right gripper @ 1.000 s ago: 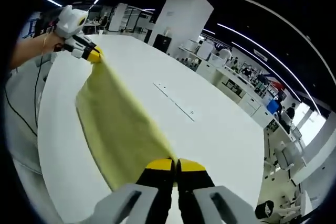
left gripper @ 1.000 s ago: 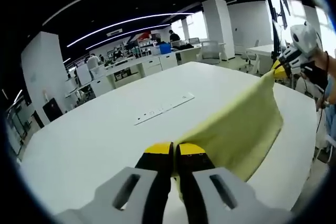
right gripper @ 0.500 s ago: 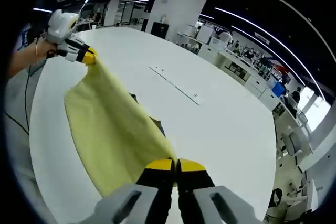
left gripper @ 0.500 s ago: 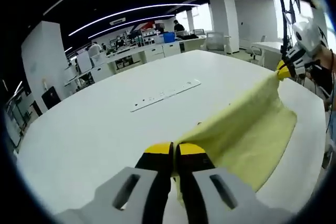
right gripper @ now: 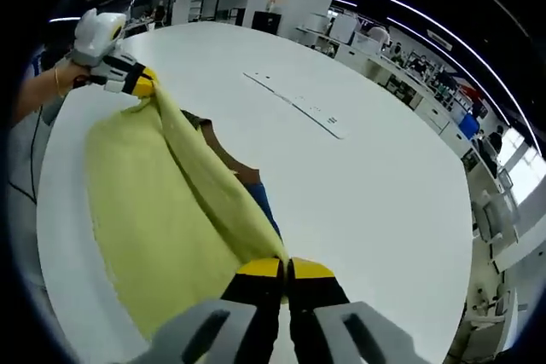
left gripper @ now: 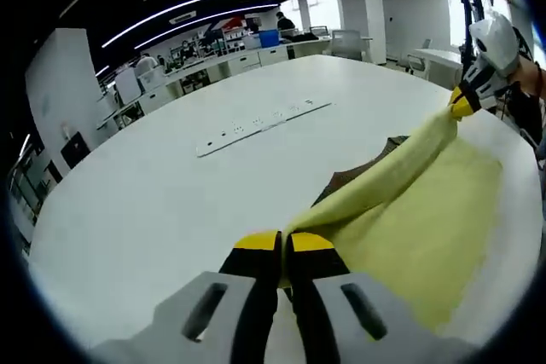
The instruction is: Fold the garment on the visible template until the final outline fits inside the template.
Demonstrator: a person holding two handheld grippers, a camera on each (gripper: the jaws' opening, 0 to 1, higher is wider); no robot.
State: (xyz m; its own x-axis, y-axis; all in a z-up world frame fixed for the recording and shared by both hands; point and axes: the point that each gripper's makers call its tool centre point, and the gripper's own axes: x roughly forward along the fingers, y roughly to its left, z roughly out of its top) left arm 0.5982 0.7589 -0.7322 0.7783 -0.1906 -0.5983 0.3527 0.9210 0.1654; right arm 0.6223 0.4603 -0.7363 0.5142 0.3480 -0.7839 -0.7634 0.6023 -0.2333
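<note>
Overhead, strip lights cross an office; on the white table (left gripper: 153,202), both grippers pinch the yellow garment (left gripper: 409,219).

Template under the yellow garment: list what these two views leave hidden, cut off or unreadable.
- Template: a brown strip and a blue corner peek out in the right gripper view; the yellow garment covers the rest, so its outline is unknown.
- Garment's near edge: cut off at the bottom of the left gripper view, behind the left tool.
- Panel on the table: its small markings are too small to read.
- Right tool: the pinched corner is hidden between its shut jaws.
</note>
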